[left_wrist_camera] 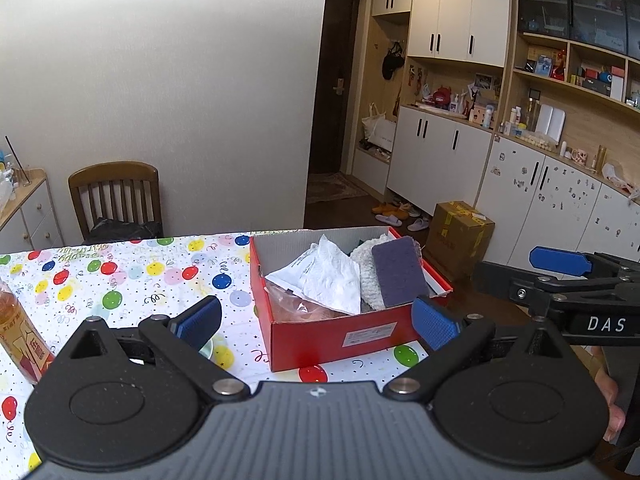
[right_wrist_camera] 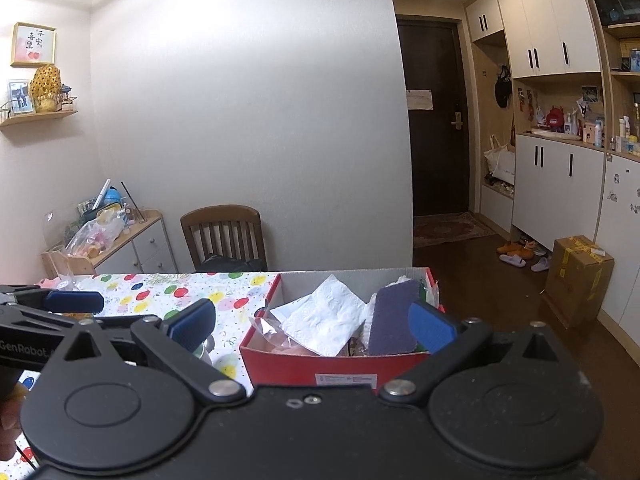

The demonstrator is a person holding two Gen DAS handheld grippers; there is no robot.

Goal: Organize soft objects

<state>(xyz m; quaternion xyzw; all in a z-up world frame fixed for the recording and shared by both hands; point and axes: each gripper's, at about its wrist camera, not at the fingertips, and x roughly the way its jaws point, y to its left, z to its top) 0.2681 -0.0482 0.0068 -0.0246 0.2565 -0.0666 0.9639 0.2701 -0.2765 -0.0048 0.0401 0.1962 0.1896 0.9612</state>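
Observation:
A red shoebox (left_wrist_camera: 328, 338) (right_wrist_camera: 280, 356) stands at the right end of the table. Inside lie white crumpled paper towels (left_wrist_camera: 332, 276) (right_wrist_camera: 324, 320), a purple sponge (left_wrist_camera: 396, 270) (right_wrist_camera: 392, 320), a white fluffy cloth (left_wrist_camera: 370, 276) and a clear plastic bag (left_wrist_camera: 296, 300). My left gripper (left_wrist_camera: 318, 320) hovers open in front of the box, nothing between its blue pads. My right gripper (right_wrist_camera: 310, 322) is also open and empty, just before the box. In the left wrist view the right gripper (left_wrist_camera: 560, 264) appears at the right edge.
The balloon-print tablecloth (left_wrist_camera: 140, 280) covers the table. An orange drink bottle (left_wrist_camera: 20, 332) stands at the left. A small pale cup (right_wrist_camera: 204, 350) sits near the box. A wooden chair (right_wrist_camera: 224, 236) stands behind the table; a cardboard box (right_wrist_camera: 576, 280) is on the floor at right.

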